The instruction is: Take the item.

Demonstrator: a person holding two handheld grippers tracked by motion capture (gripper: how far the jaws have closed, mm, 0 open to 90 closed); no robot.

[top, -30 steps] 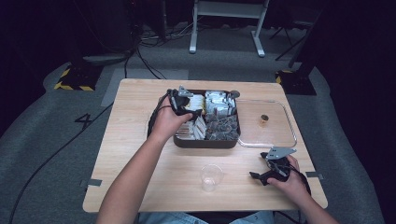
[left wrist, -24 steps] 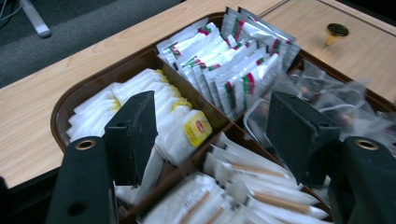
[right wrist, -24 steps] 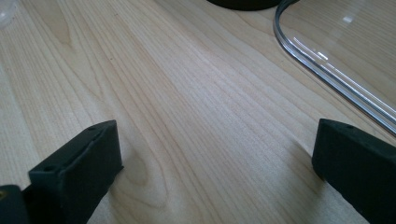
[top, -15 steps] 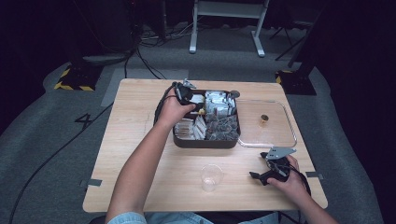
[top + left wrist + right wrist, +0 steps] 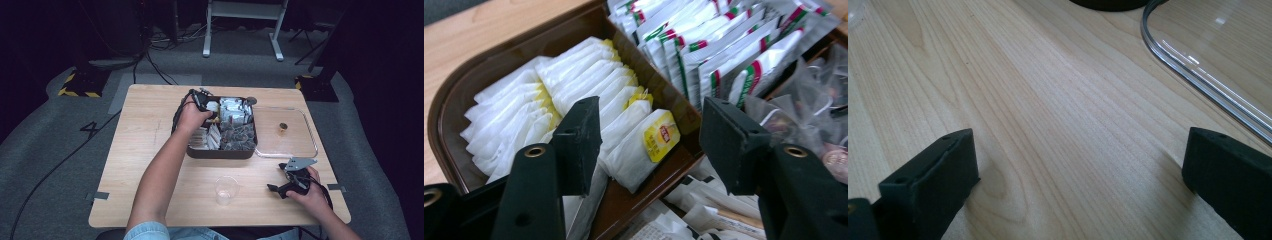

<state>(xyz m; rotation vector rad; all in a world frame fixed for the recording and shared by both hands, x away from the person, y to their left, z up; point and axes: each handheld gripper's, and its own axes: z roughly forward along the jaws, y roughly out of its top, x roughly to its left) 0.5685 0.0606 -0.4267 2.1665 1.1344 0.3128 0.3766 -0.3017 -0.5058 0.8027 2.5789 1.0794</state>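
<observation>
My left gripper (image 5: 649, 145), jaws apart and just closing, straddles a yellow-tagged tea bag (image 5: 641, 145) at frame centre, untouched.

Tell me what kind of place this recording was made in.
Probably a lab or studio set up for recording, not a kitchen: a lone wooden table stands on grey carpet with loose cables and yellow-black hazard tape on the floor, in dark surroundings. On it sit a brown tea-bag organiser tray and a clear plastic cup.

High view looks down and forward over the whole table (image 5: 150, 150). Left gripper view sits close over the brown tray (image 5: 454, 100) of tea bags (image 5: 634, 135), which the high view shares; right gripper view skims low over bare wood beside the clear lid (image 5: 1208, 75).
</observation>
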